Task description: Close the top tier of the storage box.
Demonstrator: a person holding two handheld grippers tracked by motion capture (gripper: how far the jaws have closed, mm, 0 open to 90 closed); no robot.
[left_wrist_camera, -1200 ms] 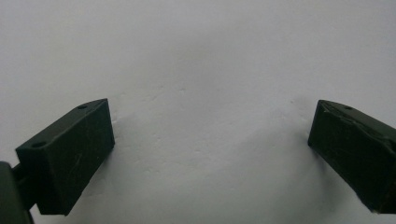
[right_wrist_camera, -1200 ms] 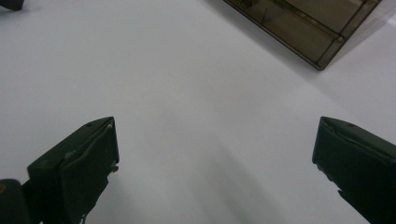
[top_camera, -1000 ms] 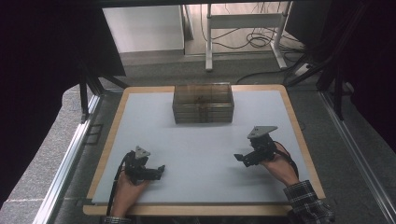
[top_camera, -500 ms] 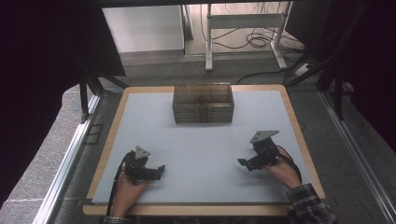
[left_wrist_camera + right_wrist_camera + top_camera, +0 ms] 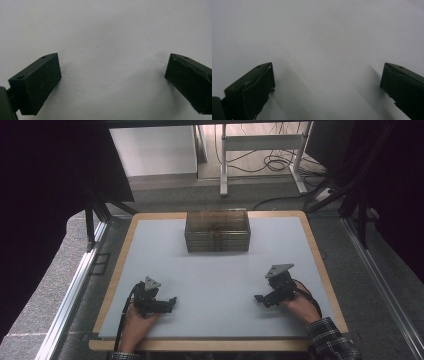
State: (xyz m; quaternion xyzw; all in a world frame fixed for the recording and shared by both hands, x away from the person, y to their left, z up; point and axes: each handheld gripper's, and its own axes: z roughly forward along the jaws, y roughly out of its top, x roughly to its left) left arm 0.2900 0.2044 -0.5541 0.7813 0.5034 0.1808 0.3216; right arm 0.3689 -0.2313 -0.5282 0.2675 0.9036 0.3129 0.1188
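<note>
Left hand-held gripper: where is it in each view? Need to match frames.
High view: left hand-held gripper at lower left, over the white tabletop, pointing right.
Left gripper view: its own black jaws rise from both bottom corners, wide apart.
Right gripper view: the jaws here belong to the right hand-held gripper.
Shared landmark: the white tabletop.

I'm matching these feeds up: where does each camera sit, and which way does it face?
High view: above the near edge, facing forward and down on the table, clear box, both hands, left gripper, right gripper.
Left gripper view: rides the left gripper, facing bare tabletop between open jaws.
Right gripper view: rides the right gripper, likewise.
Shared: the pale tabletop.
</note>
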